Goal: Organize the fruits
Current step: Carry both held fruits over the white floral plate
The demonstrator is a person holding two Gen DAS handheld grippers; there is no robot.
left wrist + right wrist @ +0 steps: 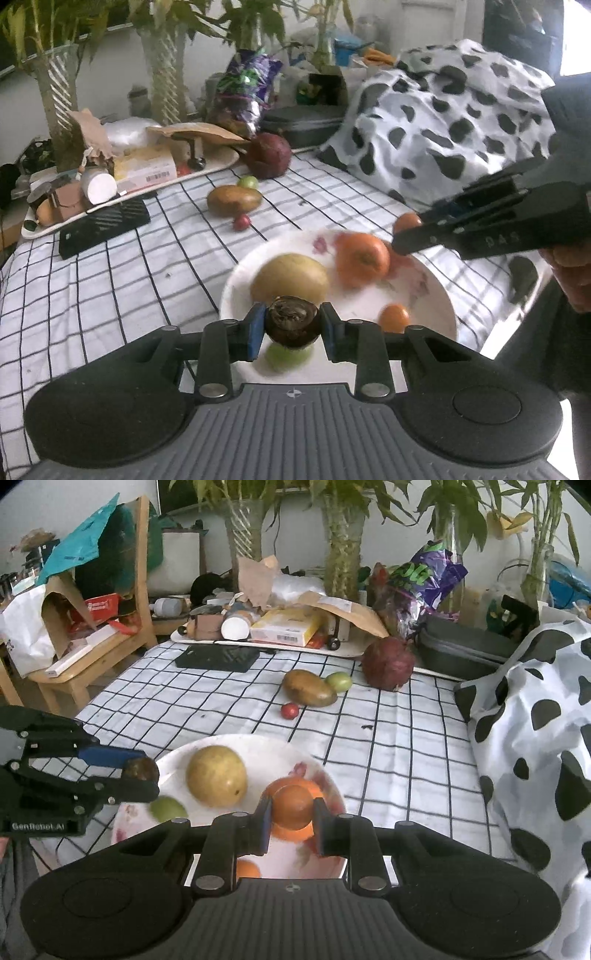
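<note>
Two grippers hold fruits above plate (325,771)

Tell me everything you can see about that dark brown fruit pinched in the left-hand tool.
The dark brown fruit is small, round and dull-skinned, with a rough, wrinkled patch on the side facing the camera. The left gripper clamps it between its blue pads, one on each side. It hangs above the near edge of the white plate, touching nothing else.
</note>
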